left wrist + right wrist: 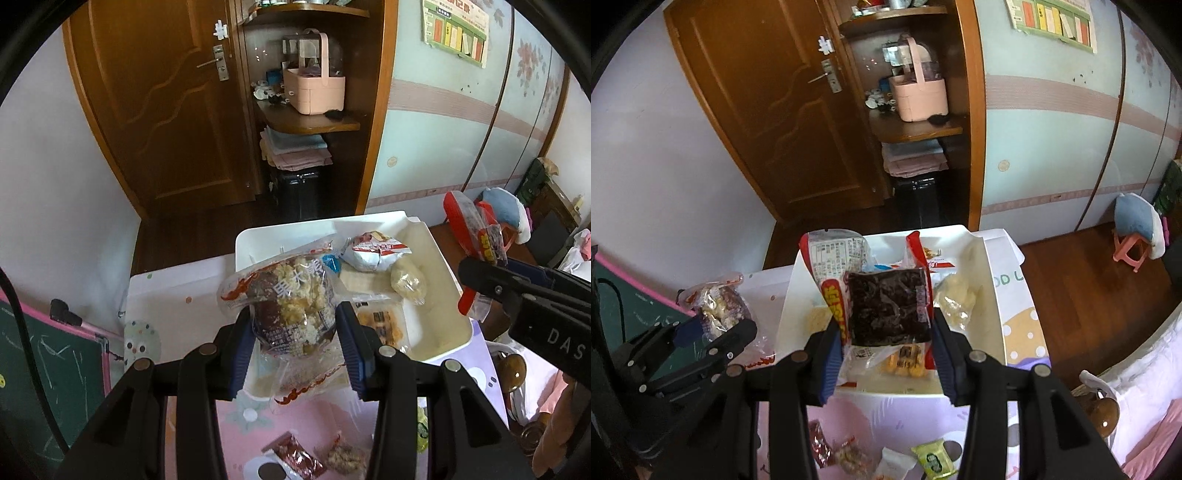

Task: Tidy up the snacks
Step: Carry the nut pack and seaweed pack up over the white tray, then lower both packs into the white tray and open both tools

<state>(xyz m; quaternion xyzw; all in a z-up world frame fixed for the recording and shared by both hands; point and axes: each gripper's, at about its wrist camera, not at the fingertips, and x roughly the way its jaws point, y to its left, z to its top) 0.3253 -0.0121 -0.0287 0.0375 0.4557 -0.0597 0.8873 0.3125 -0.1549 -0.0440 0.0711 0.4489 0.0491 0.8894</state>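
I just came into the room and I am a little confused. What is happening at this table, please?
A person is sorting snacks with a gripper in each hand. The left gripper holds a clear bag of puffed snacks, the right gripper a red packet of dark dried fruit, both above the white bin. Several packets already lie in the bin, and a few small snacks remain on the table.
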